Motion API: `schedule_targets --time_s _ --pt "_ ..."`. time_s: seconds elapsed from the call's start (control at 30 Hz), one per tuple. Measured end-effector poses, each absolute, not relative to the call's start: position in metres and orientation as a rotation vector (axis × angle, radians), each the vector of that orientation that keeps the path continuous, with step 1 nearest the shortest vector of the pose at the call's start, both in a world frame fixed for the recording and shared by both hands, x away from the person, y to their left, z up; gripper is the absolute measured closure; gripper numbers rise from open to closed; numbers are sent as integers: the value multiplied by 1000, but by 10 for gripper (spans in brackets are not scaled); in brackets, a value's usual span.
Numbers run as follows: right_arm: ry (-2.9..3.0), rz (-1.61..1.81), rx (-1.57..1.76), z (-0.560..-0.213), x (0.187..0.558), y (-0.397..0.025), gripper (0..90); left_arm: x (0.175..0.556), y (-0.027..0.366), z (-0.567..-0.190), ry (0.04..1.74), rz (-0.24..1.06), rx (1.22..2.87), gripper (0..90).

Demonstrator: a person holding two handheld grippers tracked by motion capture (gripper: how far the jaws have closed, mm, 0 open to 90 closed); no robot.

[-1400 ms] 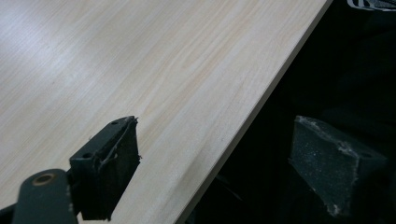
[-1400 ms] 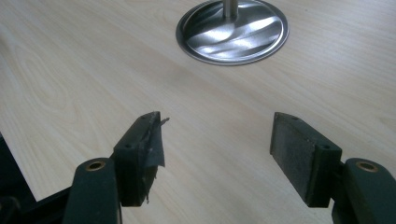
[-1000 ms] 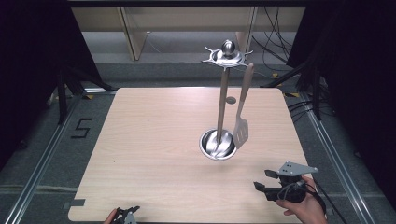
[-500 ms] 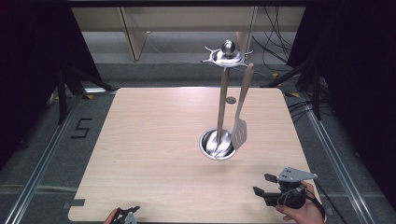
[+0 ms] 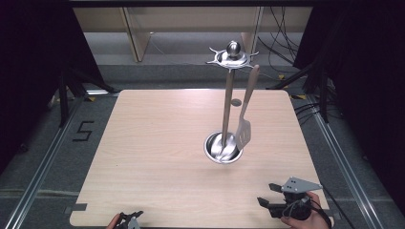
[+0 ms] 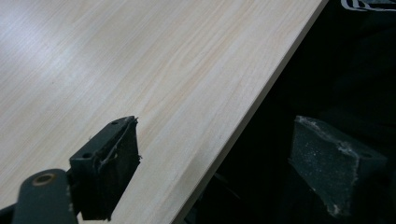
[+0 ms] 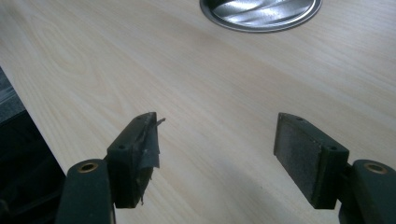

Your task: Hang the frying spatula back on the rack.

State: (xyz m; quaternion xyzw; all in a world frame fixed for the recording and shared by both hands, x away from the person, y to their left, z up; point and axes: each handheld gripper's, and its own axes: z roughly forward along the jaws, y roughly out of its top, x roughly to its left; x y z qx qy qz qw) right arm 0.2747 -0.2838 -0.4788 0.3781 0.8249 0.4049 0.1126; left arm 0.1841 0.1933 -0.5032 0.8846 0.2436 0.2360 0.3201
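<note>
At the counter's (image 5: 157, 143) near edge, the left hand-held gripper (image 6: 215, 158) and right hand-held gripper (image 7: 215, 154) both gape wide, holding nothing.

The counter (image 5: 157, 157) is pale wood with fine, light-brown grain lines. The utensil stand (image 5: 228, 95) is shiny silver metal, and its round base (image 7: 261, 11) shows bright, wavy reflections. The hanging spatula (image 5: 244, 129) has a light wooden handle and a silver slotted blade. Both tongs (image 7: 217, 154) (image 6: 233, 168) are black with dusty grey pads. The floor (image 5: 57, 143) is dark grey, marked with a black "5" (image 5: 82, 130).
</note>
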Motion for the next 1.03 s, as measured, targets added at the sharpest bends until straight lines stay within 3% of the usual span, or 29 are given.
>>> schedule_targets --time_s 1.03 --pt "2427 1196 1095 -487 266 -285 313 184 193 -502 620 614 2351 150"
